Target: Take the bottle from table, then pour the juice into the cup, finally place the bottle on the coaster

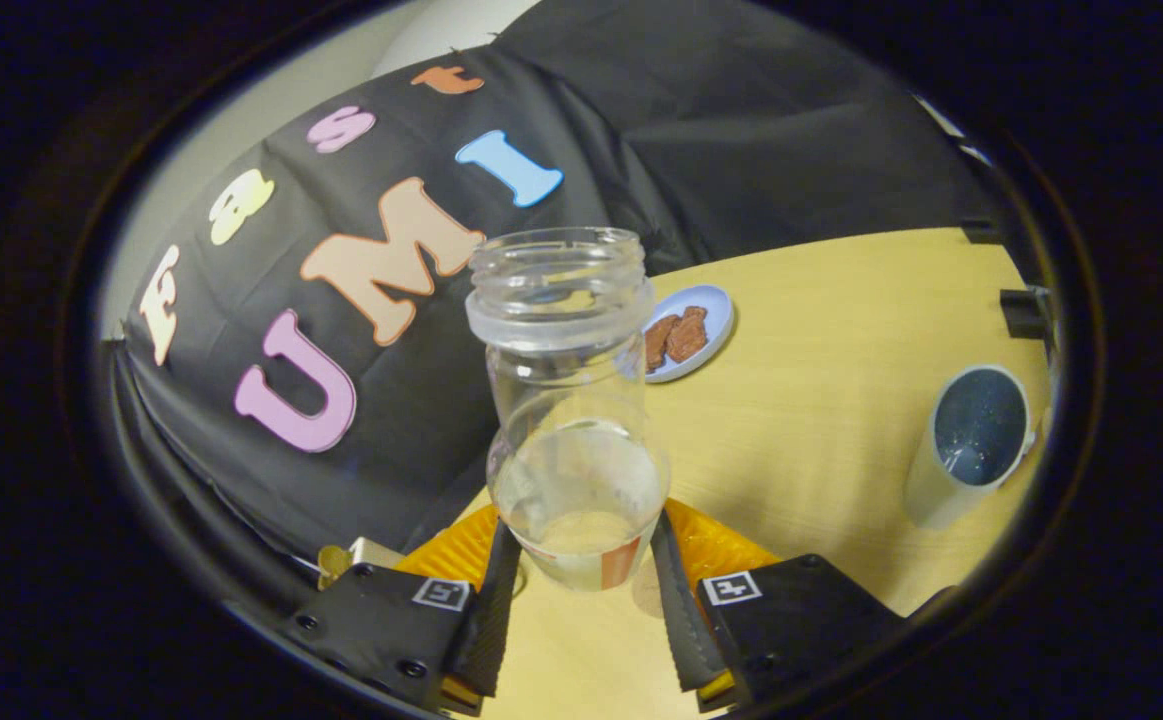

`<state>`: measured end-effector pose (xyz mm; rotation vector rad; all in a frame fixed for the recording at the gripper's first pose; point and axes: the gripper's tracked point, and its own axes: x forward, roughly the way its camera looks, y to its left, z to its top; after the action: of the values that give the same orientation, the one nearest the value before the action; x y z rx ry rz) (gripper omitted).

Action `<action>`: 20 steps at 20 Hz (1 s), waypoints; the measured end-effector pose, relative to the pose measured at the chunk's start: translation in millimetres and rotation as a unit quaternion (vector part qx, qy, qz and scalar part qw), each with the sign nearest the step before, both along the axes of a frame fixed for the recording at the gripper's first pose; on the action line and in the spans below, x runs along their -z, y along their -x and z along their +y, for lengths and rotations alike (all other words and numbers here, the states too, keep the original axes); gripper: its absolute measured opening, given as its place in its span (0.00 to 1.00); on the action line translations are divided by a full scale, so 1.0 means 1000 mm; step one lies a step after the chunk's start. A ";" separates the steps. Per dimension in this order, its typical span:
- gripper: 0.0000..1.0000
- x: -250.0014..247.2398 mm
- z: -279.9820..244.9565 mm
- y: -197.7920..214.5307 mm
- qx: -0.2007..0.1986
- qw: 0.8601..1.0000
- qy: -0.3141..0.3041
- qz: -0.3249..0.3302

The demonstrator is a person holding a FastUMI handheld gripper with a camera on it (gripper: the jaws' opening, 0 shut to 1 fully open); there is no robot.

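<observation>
A clear, uncapped plastic bottle (571, 410) stands between my two fingers, with a little pale liquid in its lower part. My gripper (581, 570) is shut on the bottle, both fingers pressing its lower body, and the bottle is held above the wooden table (821, 400). The view is tilted. A grey cup (971, 440) with a dark inside stands on the table off to the right of the fingers, some liquid pooled in its bottom. An orange-yellow coaster (716, 545) lies on the table just behind the fingers, partly hidden by the bottle and the gripper.
A small pale-blue plate (711, 305) with brown snack pieces sits on the table beyond the bottle. The black cloth wall rises close behind the table's left edge. Dark clamps show at the table's far right edge (1026, 310).
</observation>
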<state>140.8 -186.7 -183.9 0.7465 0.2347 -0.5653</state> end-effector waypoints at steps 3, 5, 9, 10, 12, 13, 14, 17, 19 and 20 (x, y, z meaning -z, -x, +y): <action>0.71 0.016 0.001 -0.003 -0.005 0.999 0.026 0.027; 0.71 0.025 0.004 -0.005 -0.014 0.998 0.043 0.042; 0.71 0.040 0.009 -0.011 -0.032 0.994 0.078 0.076; 0.71 0.043 0.010 -0.011 -0.035 0.992 0.087 0.082; 0.71 0.050 0.012 -0.014 -0.045 0.989 0.103 0.094; 0.71 0.052 0.014 -0.016 -0.050 0.987 0.113 0.101; 0.71 0.055 0.016 -0.017 -0.055 0.985 0.124 0.109; 0.71 0.065 0.015 -0.020 -0.069 0.977 0.156 0.131; 0.71 0.069 0.015 -0.021 -0.077 0.973 0.166 0.139; 0.71 0.073 0.016 -0.022 -0.080 0.971 0.170 0.146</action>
<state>162.6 -170.4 -257.1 0.3054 0.4532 -0.5417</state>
